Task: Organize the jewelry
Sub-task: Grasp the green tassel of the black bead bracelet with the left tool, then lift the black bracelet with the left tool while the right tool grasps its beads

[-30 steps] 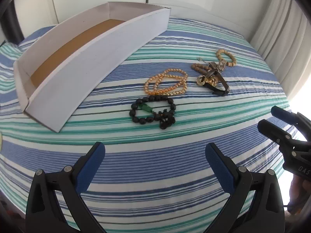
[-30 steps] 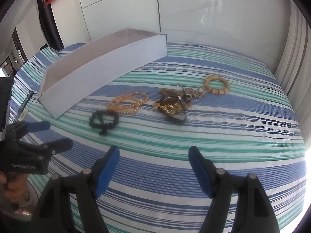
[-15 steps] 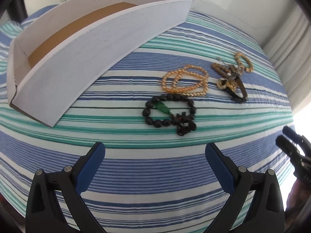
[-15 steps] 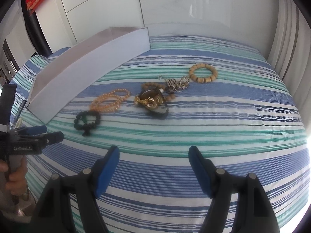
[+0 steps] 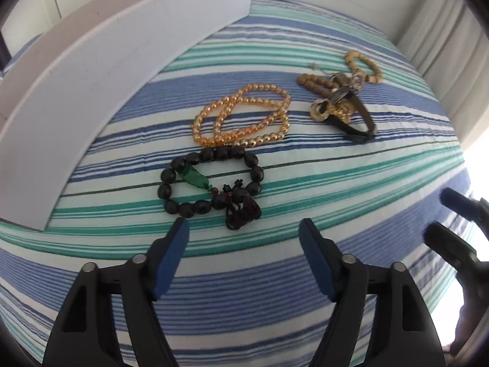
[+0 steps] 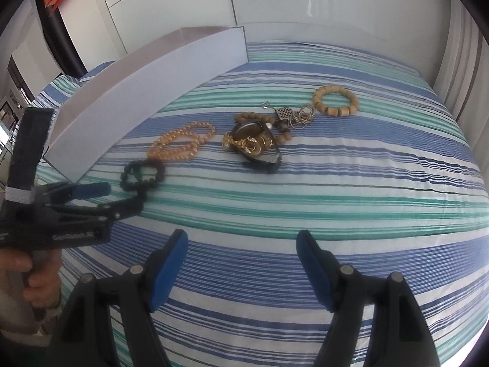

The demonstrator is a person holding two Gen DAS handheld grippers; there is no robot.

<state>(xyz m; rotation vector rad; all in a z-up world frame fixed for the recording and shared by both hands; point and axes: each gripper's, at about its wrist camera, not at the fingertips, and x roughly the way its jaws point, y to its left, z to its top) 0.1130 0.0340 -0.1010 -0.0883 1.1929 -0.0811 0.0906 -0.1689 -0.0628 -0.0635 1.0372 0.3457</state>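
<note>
Striped blue, teal and white bedding (image 5: 305, 183) carries all items. Black bead bracelet (image 5: 211, 183) with a green charm lies just ahead of the left hand-held gripper (image 5: 244, 238), whose blue-padded jaws stand apart and hold nothing. Amber bead strand (image 5: 244, 119) touches the bracelet's far edge. Tangled cluster of watch, gold pieces and brown beads (image 6: 253, 140) sits right of the strand; individual pieces cannot be separated reliably. Tan wooden bracelet (image 6: 335, 100) lies beyond it, apparently touching a thin chain. White cardboard box (image 6: 152, 91) stands to the left. Right hand-held gripper (image 6: 243, 250) hovers over bare bedding, jaws apart.
</note>
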